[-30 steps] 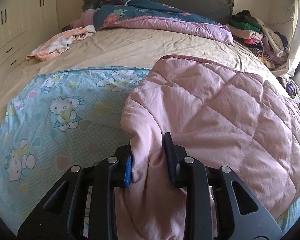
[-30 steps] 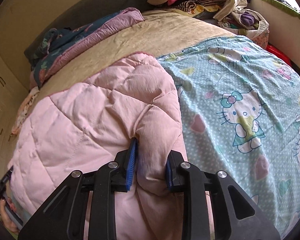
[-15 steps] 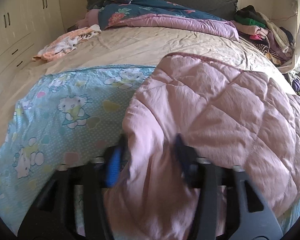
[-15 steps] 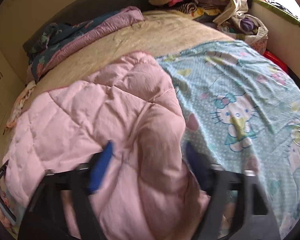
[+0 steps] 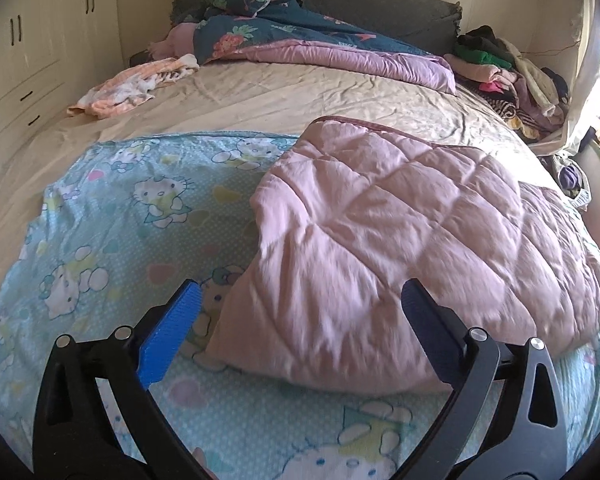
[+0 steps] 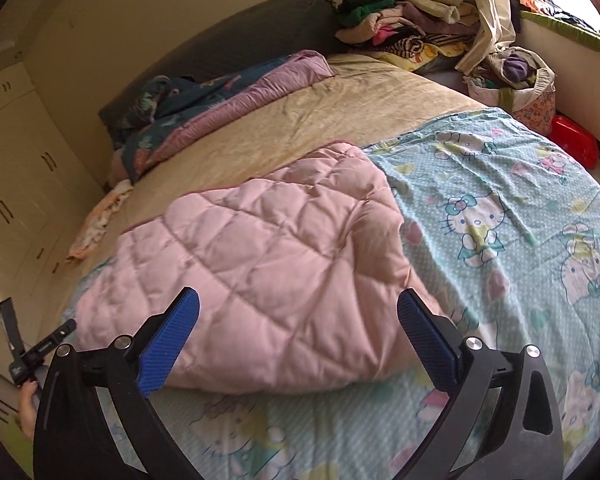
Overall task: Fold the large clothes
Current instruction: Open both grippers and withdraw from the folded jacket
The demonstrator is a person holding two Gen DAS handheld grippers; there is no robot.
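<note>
Both grippers have let go since a sec ago: then each was pinched on a bunch of the pink quilt's near edge; now nothing is in either. The quilt has dropped flat and both grippers sit back from it, w/ more bed in view.

Left gripper [image 5: 298, 312]: jaws opening, spread wide, blue pads [image 5: 172, 328] bare. Quilt's near-left corner shows in the gap btwn the fingers, but pads aren't pressing on it; looks clear of the cloth.

Right gripper [image 6: 298, 312]: same, jaws opening, wide apart, nothing gripped. Quilt's near edge lies in the gap beyond the fingertips, untouched as far as I can tell.

Pink quilt [image 5: 400, 232] [image 6: 268, 248]: lies folded, a puffy slab w/ diamond stitching, on the blue cartoon-cat sheet [image 5: 112, 216] [image 6: 500, 208], near the foot of the bed. Sheet spreads out both sides of it and in front.

Further back: bare beige bedsheet [image 5: 300, 96]. Small peach-white cloth [image 5: 132, 88] crumpled at the left edge. Beyond that, a dark floral duvet w/ mauve lining [image 5: 300, 40] bunched against the grey headboard [image 5: 380, 4]. Heap of mixed clothes [image 6: 400, 28] at the far right corner. Cream wardrobes [image 5: 32, 48] along the left wall.
</note>
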